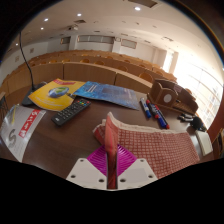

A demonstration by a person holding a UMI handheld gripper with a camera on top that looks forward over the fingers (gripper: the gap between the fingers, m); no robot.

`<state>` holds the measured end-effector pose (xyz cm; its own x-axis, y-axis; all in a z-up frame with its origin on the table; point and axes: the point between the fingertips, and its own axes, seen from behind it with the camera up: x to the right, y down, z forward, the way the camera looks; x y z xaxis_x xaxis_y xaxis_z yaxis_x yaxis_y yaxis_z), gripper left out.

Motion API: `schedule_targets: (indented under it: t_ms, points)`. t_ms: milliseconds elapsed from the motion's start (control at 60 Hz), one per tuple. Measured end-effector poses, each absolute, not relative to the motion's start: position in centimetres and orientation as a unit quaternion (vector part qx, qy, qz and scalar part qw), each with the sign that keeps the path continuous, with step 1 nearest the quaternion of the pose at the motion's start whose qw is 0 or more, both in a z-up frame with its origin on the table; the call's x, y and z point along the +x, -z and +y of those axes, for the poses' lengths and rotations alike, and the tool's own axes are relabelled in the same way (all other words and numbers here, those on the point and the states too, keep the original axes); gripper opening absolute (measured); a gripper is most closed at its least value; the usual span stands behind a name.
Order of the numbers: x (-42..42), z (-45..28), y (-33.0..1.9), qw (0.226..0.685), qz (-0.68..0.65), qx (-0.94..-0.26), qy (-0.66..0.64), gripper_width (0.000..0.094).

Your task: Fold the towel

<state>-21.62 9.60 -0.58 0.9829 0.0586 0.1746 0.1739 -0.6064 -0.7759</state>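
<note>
A red-and-white checked towel (158, 150) lies on the dark brown table (70, 140), to the right of my fingers. One corner of it rises in a fold to a peak just ahead of me. My gripper (111, 168) is shut on that towel edge; the cloth runs down between the two magenta pads (98, 160) and fills the gap between them. The rest of the towel spreads flat toward the table's right edge.
A black remote (70, 112), a yellow book (57, 94) and a blue booklet (106, 94) lie beyond the fingers. Pens (150, 109) and a brown bag (172, 96) stand at the right. A white-and-red packet (25, 125) lies at the left.
</note>
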Motion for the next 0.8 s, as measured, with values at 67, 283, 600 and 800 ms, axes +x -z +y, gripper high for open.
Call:
schedule_targets:
  t_ms: [67,283,600,800]
  points:
    - [-21.7,9.6,0.5,0.436,-0.069,-0.895,0.067,0.0066]
    - [-26.1,7.1,-3.8,0.423,-0.028,-0.903,-0.075,0.0056]
    - [-21.3,8.0,-16.0,0.484,0.033,-0.853,-0.193,0.0073]
    - [-11.1,9.2,-7.2,0.453,0.054,-0.886,-0.085,0.0586]
